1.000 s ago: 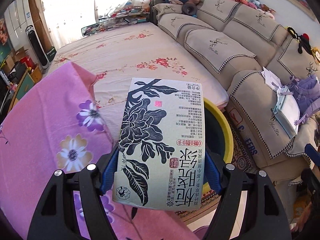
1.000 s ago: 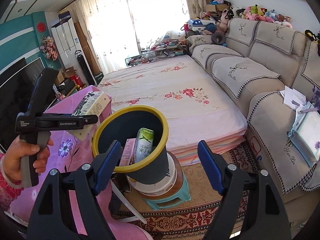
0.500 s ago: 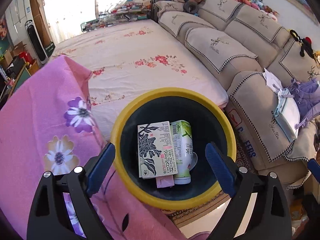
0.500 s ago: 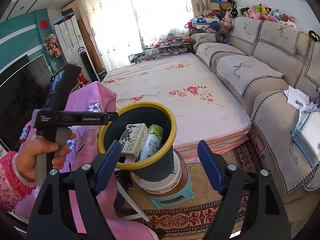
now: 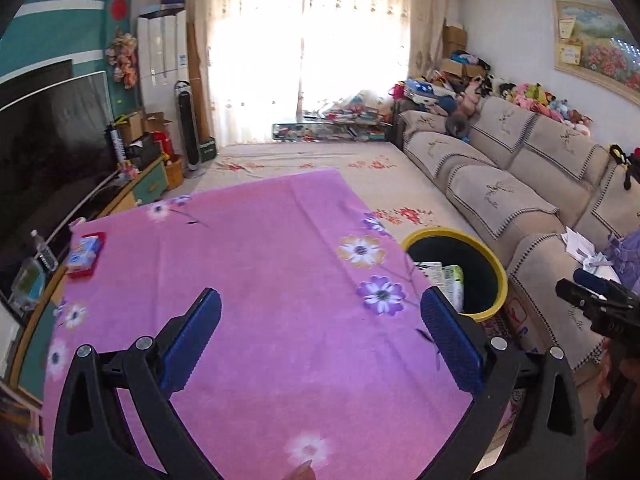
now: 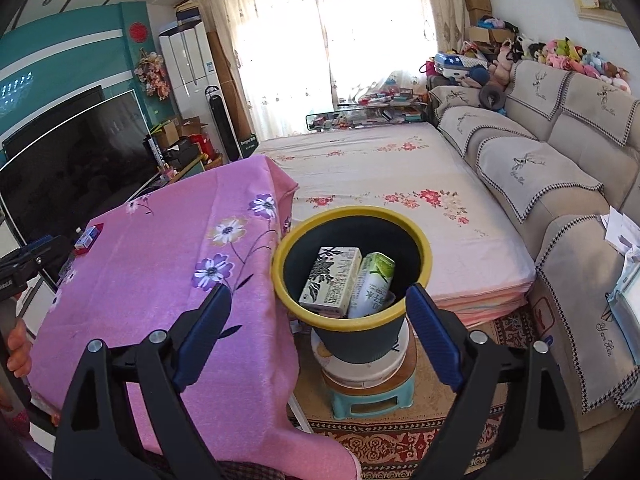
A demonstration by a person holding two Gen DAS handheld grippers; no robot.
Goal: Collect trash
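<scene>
Now L gripper (image 5: 320, 344) spread wide, just opened, empty, tilted down over tablecloth (image 5: 260, 280); R gripper (image 6: 318, 336) likewise.

Pink flowered tablecloth (image 5: 260, 280); yellow-rimmed dark bin (image 6: 352, 216).

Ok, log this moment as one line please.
left gripper: jaws empty, just been opening | right gripper: jaws empty, just been opening | flower-print carton, green carton: in yellow-rimmed bin | small red-blue pack: on pink cloth
</scene>
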